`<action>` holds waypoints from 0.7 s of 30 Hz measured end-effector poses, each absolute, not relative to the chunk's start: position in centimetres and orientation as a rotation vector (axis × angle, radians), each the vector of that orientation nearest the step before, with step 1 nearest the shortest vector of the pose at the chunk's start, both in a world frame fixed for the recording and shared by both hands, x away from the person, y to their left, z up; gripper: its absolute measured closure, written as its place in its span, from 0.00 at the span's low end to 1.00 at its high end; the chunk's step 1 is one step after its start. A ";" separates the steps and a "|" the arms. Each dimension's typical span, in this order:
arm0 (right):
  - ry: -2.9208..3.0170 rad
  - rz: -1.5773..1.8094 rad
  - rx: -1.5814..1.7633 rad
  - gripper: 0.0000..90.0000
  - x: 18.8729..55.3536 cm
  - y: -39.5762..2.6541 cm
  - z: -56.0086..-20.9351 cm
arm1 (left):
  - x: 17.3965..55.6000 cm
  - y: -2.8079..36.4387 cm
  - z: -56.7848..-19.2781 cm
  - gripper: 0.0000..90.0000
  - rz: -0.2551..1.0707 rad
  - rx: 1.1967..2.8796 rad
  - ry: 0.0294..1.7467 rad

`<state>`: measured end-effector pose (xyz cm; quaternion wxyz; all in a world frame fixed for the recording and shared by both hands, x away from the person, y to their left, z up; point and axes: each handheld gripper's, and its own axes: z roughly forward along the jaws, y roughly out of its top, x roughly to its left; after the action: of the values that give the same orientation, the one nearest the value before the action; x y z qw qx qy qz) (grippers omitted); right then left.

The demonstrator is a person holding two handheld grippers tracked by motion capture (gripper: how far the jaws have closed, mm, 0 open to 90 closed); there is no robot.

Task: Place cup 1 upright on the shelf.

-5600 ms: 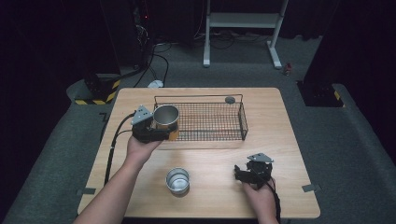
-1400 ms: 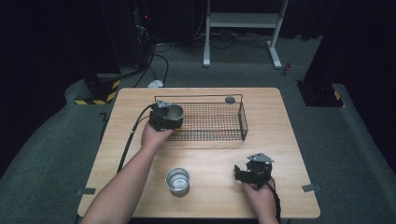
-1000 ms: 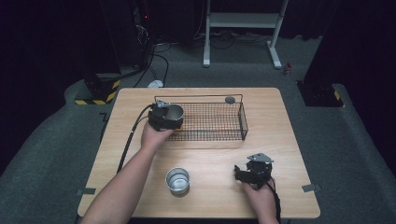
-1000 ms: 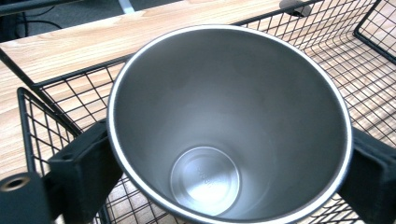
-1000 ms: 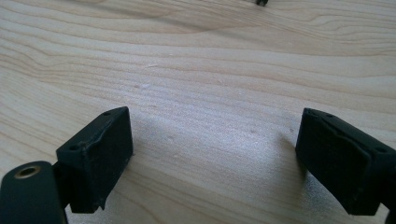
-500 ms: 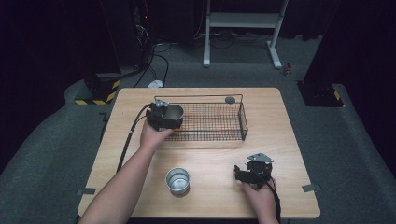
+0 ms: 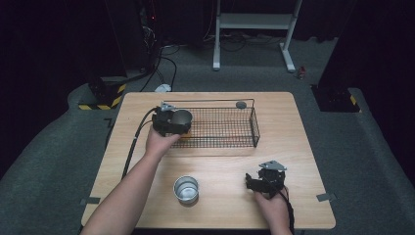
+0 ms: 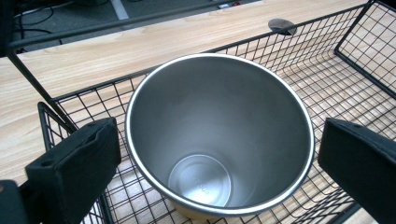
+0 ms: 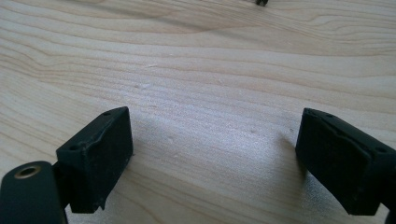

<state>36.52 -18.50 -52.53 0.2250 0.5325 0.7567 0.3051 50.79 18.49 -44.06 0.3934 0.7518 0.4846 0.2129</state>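
Upright, mouth-up steel cup [image 8: 217, 135] inside wire basket [image 8: 355, 79].

Left gripper [image 7: 172, 122] at wire basket's [image 7: 247, 128] left end, seemingly around a steel cup [image 7: 181, 118]

A light wooden table [image 7: 293, 117] stands on grey carpeted floor [image 7: 49, 156]. Beyond it, the dark room holds a white metal stand [image 7: 254, 22], tangled black cables [image 7: 161, 54] and a yellow-and-black striped block [image 7: 100, 100].

No legible text (views perhaps too coarse)
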 end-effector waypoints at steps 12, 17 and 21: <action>2.087 0.842 1.469 0.12 36.5 -18.5 -52.5 | 50.1 18.7 -43.1 0.00 0.547 1.882 1.203; 2.088 0.842 1.469 0.12 36.5 -18.5 -52.5 | 49.8 19.0 -42.7 0.00 0.545 1.876 1.190; 2.087 0.841 1.468 0.12 36.5 -18.5 -52.5 | 49.5 19.3 -42.7 0.00 0.538 1.872 1.191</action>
<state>36.52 -18.50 -52.53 0.2252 0.5324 0.7568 0.3051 49.54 19.26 -42.74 0.4163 0.7455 0.4744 0.2142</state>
